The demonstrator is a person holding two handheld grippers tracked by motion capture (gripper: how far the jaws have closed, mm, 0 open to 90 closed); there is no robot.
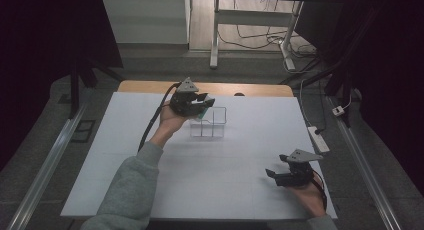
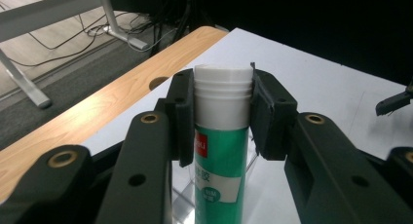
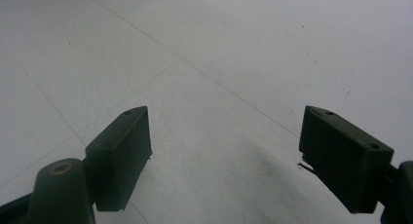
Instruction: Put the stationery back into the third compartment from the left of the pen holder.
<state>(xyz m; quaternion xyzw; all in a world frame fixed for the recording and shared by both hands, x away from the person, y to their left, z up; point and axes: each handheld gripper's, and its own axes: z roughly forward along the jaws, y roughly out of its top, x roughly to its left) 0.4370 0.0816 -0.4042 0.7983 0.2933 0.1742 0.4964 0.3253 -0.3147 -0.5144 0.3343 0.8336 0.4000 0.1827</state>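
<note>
A green glue stick (image 2: pixel 221 151) with a white cap stands upright between the jaws of my left gripper (image 2: pixel 223 109), whose pads press on the cap from both sides. From above, that left gripper (image 1: pixel 202 104) hovers over the left part of a clear plastic divided box (image 1: pixel 216 124) at the back middle of the white table, and the glue stick (image 1: pixel 201 113) shows as a bit of white and green under the jaws. My right gripper (image 1: pixel 274 174) rests low near the front right of the table, its jaws (image 3: pixel 224 156) wide apart with bare table between them.
The white board (image 1: pixel 200 175) covers a wooden table whose edge (image 1: pixel 150 86) shows at the back, with a round hole (image 2: pixel 158 82) in it. A power strip (image 1: pixel 318 139) and cables lie off the right edge. Table legs stand beyond.
</note>
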